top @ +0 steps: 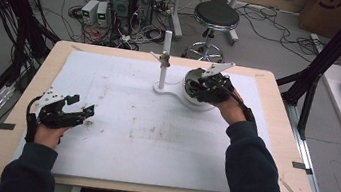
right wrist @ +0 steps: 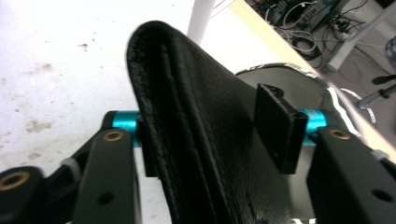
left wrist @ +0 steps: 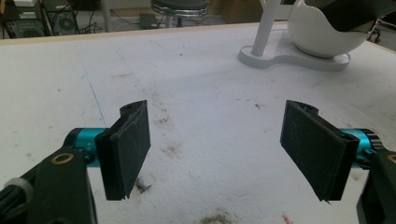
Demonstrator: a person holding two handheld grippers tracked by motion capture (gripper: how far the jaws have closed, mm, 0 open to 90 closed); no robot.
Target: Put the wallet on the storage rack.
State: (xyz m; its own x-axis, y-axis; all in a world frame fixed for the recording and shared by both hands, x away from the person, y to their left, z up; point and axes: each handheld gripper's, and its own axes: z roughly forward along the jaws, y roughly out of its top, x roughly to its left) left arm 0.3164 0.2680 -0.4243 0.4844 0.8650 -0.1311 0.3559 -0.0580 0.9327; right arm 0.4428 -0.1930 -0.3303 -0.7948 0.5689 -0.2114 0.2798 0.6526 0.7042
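the tabletop (top: 115, 154) is stretching wide under a stained white mat (top: 123, 94), and the person is reaching in from the near edge with a dark-sleeved arm on each side. at the far middle of the mat a white stand (top: 165, 55) is rising upright from a flat white base (top: 171, 95), and on the same base just to its right a rounded white bowl (top: 190, 94) is sitting; in the left gripper view that bowl (left wrist: 322, 32) is showing at the far right corner.

the right tongs (top: 199, 86) are hovering right over the bowl, and in the right gripper view the right tongs (right wrist: 210, 128) are bracketing a folded black leather wallet (right wrist: 196, 135) that is standing on edge between the pads. one pad is pressing the wallet's left face; the other pad is looking slightly off its right face, so i cannot tell whether the grip is firm. the wallet is hanging above the bowl's opening, with the bowl rim (right wrist: 280, 70) curving behind it.

over at the near left, the left tongs (top: 81, 106) are hovering low over bare mat, well apart from the bowl. in the left gripper view the left tongs (left wrist: 217, 151) are spread wide with only speckled mat between the pads.
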